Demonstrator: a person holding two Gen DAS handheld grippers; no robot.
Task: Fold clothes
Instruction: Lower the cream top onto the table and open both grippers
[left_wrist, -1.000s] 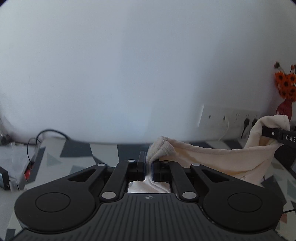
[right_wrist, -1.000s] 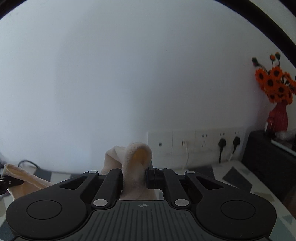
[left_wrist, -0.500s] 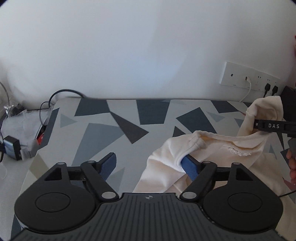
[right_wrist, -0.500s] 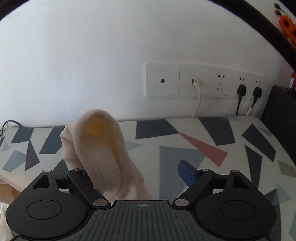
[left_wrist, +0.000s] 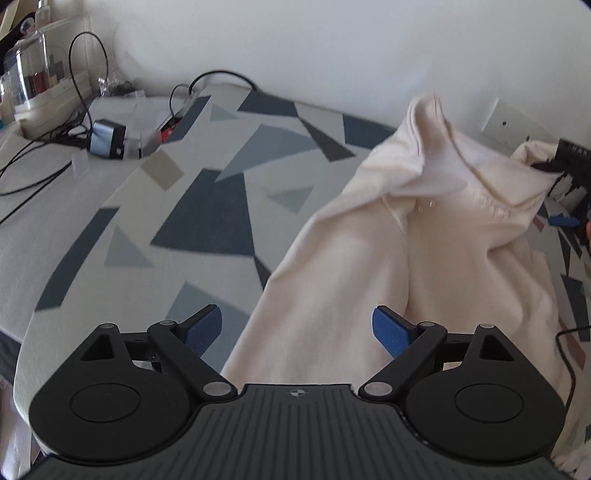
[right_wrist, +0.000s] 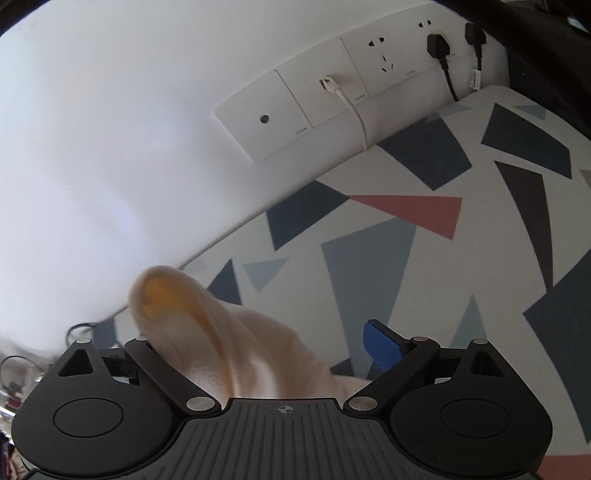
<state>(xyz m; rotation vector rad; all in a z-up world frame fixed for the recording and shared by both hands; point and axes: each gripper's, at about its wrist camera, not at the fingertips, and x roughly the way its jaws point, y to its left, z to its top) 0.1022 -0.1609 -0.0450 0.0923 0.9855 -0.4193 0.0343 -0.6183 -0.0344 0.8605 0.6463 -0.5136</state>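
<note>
While both my hand-held grippers, left (left_wrist: 297, 328) and right (right_wrist: 258, 347), gape empty, cream sweatshirt (left_wrist: 436, 258) lies soft, limp; grab its hem.

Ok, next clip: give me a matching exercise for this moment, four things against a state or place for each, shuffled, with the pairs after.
Things:
1. left gripper
2. cream garment
3. black plug
4. grey adapter

States or places:
A. pushed into a wall socket
B. on the white surface at far left, among cables
C. jaws wide apart, nothing clamped
D. spread over the patterned sheet, one end draped over the right gripper

Pairs: 1-C, 2-D, 3-A, 4-B
</note>
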